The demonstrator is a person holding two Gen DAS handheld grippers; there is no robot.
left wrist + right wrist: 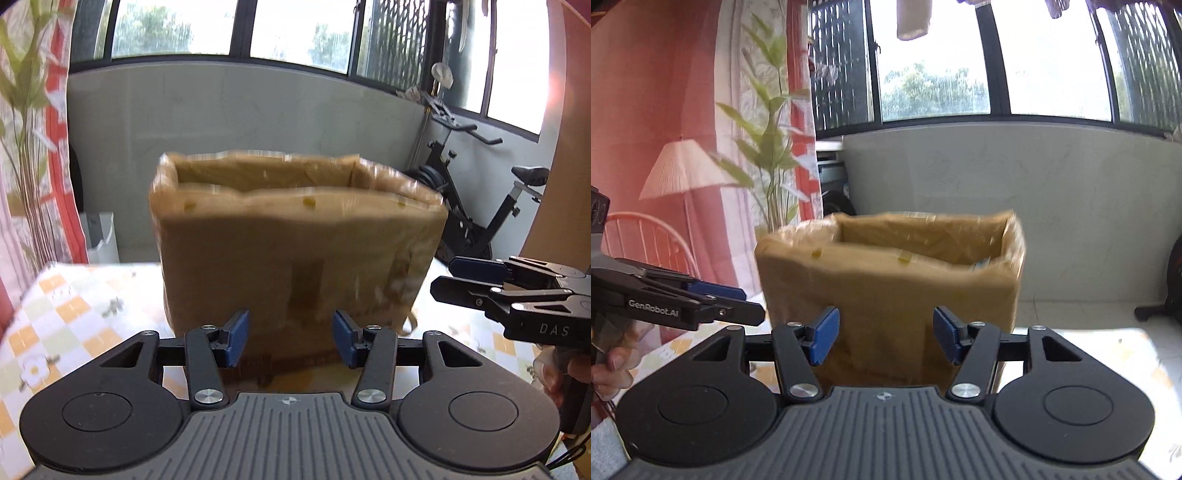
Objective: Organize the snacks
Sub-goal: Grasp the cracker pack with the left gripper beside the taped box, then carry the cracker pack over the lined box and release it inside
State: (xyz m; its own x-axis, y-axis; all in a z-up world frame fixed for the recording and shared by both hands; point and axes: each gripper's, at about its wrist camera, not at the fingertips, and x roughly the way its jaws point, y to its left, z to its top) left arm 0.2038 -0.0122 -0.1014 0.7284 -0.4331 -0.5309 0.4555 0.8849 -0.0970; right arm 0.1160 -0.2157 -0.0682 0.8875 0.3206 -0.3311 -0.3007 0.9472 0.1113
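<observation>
An open brown cardboard box [295, 251] wrapped in tape stands on the table straight ahead; it also shows in the right wrist view [890, 291]. A bit of pale packaging shows inside its right end [980, 264]. My left gripper [290, 339] is open and empty, its blue pads just in front of the box's near wall. My right gripper [885, 339] is open and empty, also close to the near wall. Each gripper appears side-on in the other's view: the right one [454, 277] and the left one [750, 306].
The table wears a checked orange and white cloth [62, 317]. An exercise bike [476, 206] stands behind at the right. A leafy plant [772, 147], a floor lamp [683, 170] and a chair [646, 240] stand at the left by a curtain.
</observation>
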